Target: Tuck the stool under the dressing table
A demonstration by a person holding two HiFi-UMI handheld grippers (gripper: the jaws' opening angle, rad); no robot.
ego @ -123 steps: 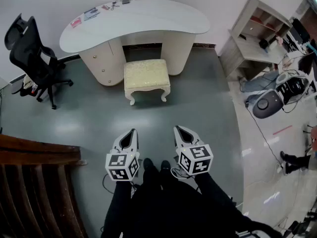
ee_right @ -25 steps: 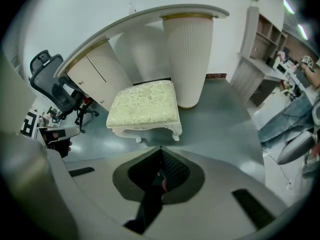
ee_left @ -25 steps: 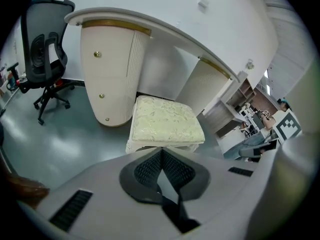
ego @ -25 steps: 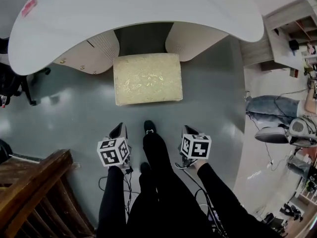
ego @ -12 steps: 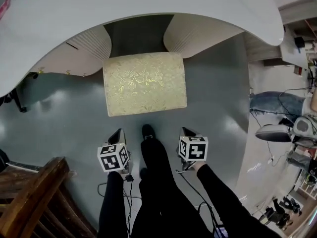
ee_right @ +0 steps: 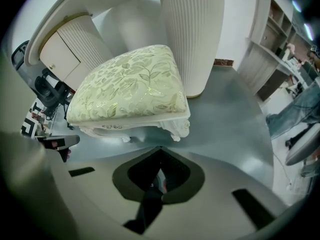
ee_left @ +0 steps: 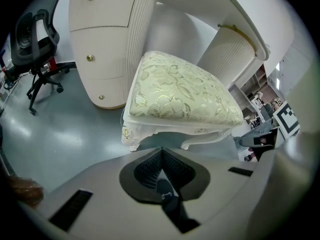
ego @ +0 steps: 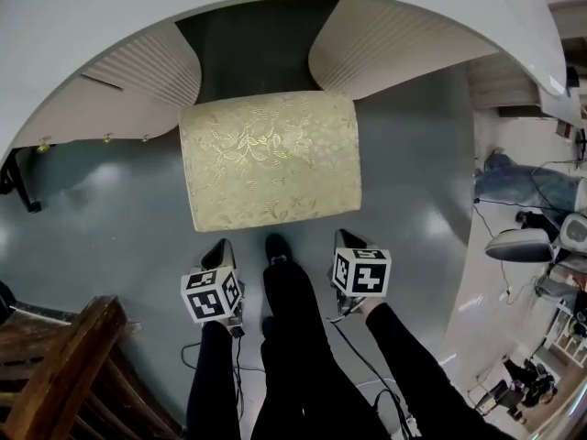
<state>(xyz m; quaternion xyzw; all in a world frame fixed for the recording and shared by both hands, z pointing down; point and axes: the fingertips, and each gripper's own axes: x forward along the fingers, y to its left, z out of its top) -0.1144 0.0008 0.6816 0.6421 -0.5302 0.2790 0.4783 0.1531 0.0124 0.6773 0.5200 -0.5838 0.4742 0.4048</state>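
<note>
Stool, table, left tongs, right tongs, seemingly closed

— Where are the grippers?
— Lower centre of the head view: left gripper left of the legs, right gripper to their right, both pointing up-frame.
— Jaws?
— Closed together on both, gripping nothing.

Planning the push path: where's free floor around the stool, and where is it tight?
Free: the kneehole floor behind the stool, between the left pedestal and right pedestal; bare floor on either side of the stool. Crowded: the stool's near edge, where the shoe, left gripper and right gripper sit.
</note>
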